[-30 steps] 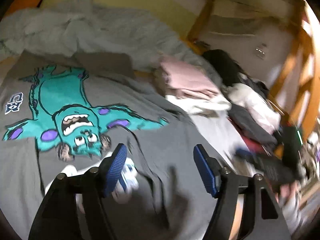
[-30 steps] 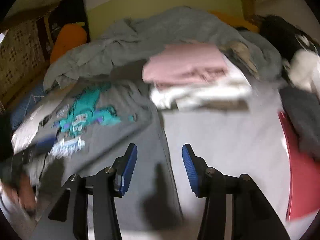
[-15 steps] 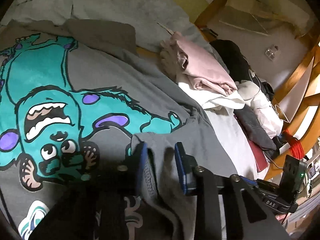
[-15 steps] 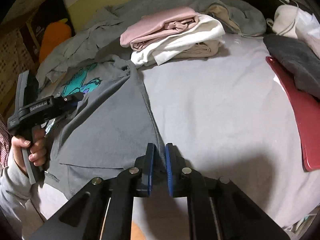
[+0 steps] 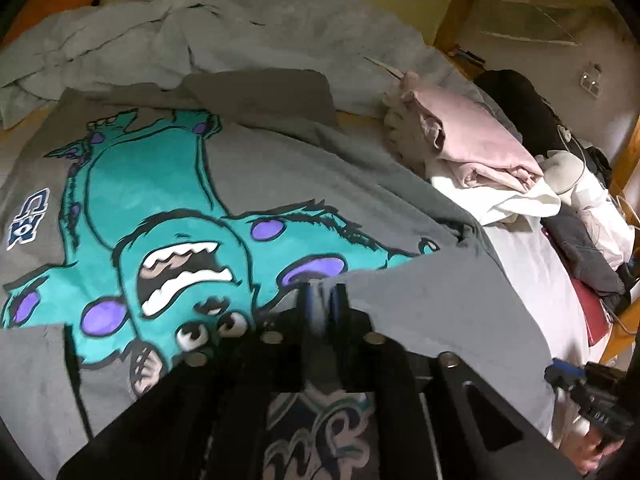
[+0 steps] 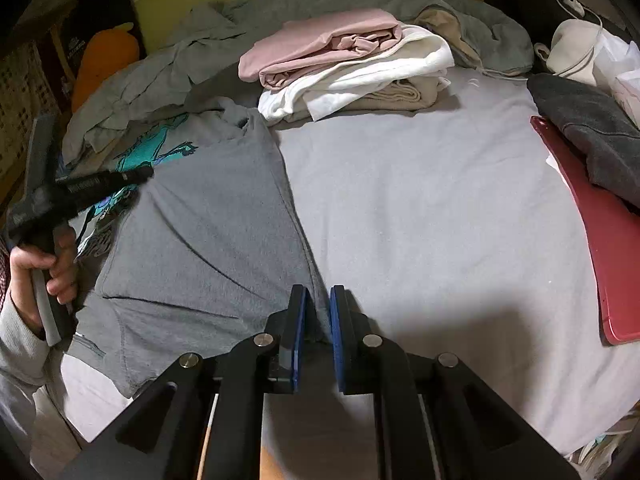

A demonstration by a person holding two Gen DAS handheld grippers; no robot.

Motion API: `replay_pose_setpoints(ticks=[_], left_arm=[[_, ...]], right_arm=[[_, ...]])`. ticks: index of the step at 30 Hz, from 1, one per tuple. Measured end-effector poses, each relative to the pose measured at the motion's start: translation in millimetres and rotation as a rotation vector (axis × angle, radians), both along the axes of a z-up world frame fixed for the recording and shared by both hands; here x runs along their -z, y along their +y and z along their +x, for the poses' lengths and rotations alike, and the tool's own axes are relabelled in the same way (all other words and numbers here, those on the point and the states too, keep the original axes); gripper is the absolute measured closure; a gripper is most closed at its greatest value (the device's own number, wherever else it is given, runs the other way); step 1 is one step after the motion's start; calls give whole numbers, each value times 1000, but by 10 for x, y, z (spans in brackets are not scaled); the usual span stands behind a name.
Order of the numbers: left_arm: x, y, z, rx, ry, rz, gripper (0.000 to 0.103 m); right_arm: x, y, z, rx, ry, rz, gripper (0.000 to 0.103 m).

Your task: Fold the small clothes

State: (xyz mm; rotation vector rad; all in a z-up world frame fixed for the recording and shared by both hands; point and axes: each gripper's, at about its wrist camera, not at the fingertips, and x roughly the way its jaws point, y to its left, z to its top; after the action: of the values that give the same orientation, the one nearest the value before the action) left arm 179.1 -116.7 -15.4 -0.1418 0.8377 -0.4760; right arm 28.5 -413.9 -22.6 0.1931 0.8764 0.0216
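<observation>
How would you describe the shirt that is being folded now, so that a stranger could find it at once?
Look at the bed with the light grey sheet. On its left half, in front of the folded stack of pink and white clothes, lies a grey T-shirt spread flat. Unlike the plain clothes nearby, it carries a large turquoise monster with purple spots.

The T-shirt (image 5: 304, 168) is grey, printed with a teal monster that has purple spots, a white-toothed mouth and black outlines. It lies on a pale grey bedsheet (image 6: 432, 208) beside a stack of folded clothes (image 6: 344, 60), pink on top, then white, then what looks like beige, though that layer is partly hidden. Both grippers are black with blue pads (image 6: 298, 332), and a dark red flat item (image 6: 612, 240) lies under a charcoal garment (image 6: 588, 128).
</observation>
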Motion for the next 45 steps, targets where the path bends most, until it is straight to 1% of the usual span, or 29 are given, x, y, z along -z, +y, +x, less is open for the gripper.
replay_pose_setpoints(ticks=[1,3,5,7,9,12,14,16,17,18,19,20,21,23,26,28,30,31,32,33,34,35,37,38,39,40,41,43,45], left_arm=[[-31,52,-48,3,-13,-25,81],[-115,135,-200,4,-49,-64,68],[-207,204,-411,30,-66,-101,64],[-242,231,-610,93,-35,-148,63],[-206,194,-801,150,10,-166,62],[-52,86,-1018,212,87,-165,62],[66,17,-1074,235,113,-159,62],[141,13,-1086,219,110,-165,65],[131,37,-1080,210,100,-183,72],[108,77,-1085,199,81,-203,103],[71,108,-1100,194,63,-214,102],[23,155,-1142,181,34,-218,103],[-42,201,-1199,160,-8,-212,103],[-121,211,-1282,148,-38,-187,103],[-64,197,-1358,164,2,-159,102],[42,130,-1384,161,14,-111,103],[112,117,-1403,146,5,-79,98],[118,132,-1421,147,1,-89,96],[103,154,-1443,145,-1,-100,89],[77,174,-1474,133,-3,-100,80],[34,209,-1531,104,-15,-87,77],[-6,256,-1599,76,-32,-79,75],[-93,406,-1769,23,-70,-93,74],[-119,506,-1858,-12,-82,-99,72],[-136,630,-1953,-59,-91,-107,69],[-143,732,-2012,-98,-92,-119,69],[-135,859,-2071,-143,-89,-134,68],[-95,1111,-2176,-232,-80,-162,68],[-27,1297,-2250,-282,-65,-181,65]], right_arm=[[-15,-24,-10,5,-11,17,92],[-60,-80,-45,25,-43,41,92],[-129,-111,-89,44,-88,34,92],[-212,-108,-135,51,-138,15,92],[-255,-88,-156,36,-162,21,92],[-256,-34,-150,28,-157,-1,91],[-239,-22,-132,30,-146,-7,89],[-208,-36,-112,24,-132,8,89],[-187,-43,-98,17,-119,22,89],[-164,-47,-92,15,-110,34,89],[-146,-51,-88,14,-102,42,89],[-135,-55,-76,15,-96,41,89],[-134,-55,-72,19,-96,35,89],[-137,-47,-82,24,-100,23,89],[-150,-46,-89,29,-105,5,89],[-160,-84,-98,43,-112,2,89],[-151,-118,-98,53,-109,13,87],[-145,-120,-94,54,-107,15,86],[-144,-117,-94,52,-106,14,86],[-154,-111,-102,50,-113,10,86],[-174,-104,-122,48,-125,4,86],[-196,-93,-151,47,-137,-6,86],[-240,-97,-264,70,-177,-34,86],[-255,-120,-349,86,-198,-20,86],[-258,-141,-410,86,-210,11,86],[-241,-157,-495,78,-218,68,86],[-219,-151,-542,67,-218,103,86],[-143,-77,-613,15,-201,172,86],[-57,78,-635,-57,-169,226,86]])
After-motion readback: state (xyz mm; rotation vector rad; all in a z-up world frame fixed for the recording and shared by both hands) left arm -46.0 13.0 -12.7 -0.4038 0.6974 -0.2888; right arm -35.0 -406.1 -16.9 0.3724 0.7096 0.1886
